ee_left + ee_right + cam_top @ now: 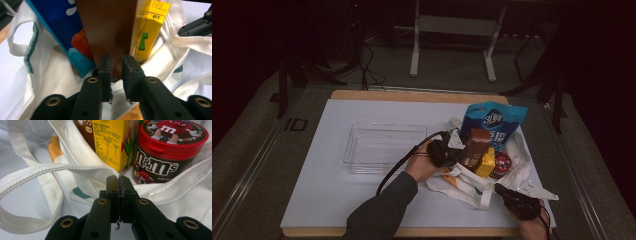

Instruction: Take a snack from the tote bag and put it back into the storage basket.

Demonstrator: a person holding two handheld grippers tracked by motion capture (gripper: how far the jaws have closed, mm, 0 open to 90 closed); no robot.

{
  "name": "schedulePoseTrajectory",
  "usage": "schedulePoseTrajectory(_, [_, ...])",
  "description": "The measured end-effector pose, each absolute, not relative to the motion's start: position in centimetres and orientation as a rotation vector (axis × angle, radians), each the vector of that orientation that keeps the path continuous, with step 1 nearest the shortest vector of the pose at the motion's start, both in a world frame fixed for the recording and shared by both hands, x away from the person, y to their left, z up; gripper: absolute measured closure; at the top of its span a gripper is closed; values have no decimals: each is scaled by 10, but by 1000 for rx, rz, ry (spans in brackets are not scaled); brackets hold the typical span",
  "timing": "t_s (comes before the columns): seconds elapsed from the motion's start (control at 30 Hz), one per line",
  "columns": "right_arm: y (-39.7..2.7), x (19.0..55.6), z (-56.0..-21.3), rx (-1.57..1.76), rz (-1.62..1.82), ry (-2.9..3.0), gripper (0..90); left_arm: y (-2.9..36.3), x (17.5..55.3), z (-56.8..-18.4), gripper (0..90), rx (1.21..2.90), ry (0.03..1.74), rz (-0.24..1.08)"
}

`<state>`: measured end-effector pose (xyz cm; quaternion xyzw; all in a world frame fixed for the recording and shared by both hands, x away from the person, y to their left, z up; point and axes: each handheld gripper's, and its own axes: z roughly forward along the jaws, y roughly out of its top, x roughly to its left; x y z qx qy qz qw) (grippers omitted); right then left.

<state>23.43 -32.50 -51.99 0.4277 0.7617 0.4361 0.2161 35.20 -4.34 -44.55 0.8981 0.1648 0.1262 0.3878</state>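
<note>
Black left gripper (116, 62) fingers (105, 67) clenched on the lower edge of a brown carton (110, 30), seen in the left gripper view standing upright in a white tote bag (50, 82), wedged between a blue snack pouch (53, 25) and a yellow carton (147, 27). Same brown carton (476, 146) in the high view risen above its neighbours, at the right of the counter (327, 190), well apart from a clear tray (384, 146) lying empty to its left. Right gripper (118, 182) fingers pinched shut on the zipped rim of the tote bag, just in front of the yellow carton and a red-lidded candy tub (165, 152), pinning the bag down.

Risks, as judged: narrow purchase near one edge of the brown carton, hence possible pivot or slip on lifting; tight packing, hence possible drag on the yellow carton or the pouch, tipping either out; loss of the rim hold, hence the whole bag rising with the carton.

Left forearm and hand (422, 165) reaching in from below toward the bag mouth, gripper (447, 149) pointing roughly level to the right. Right gripper (517, 200) low at the bag's near corner, angled up and left.
</note>
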Motion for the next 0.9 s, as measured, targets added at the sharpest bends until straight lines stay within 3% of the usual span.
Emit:
schedulePoseTrajectory(0.47, [-326, 234, -520, 1187, 1212, 2113, 873, -33, 363, -434, 478, 2262, 400, 272])
schedulePoseTrajectory(0.9, [-326, 235, -520, 1188, 1216, 2116, 872, -39, 379, -410, 309, 2148, 337, 182])
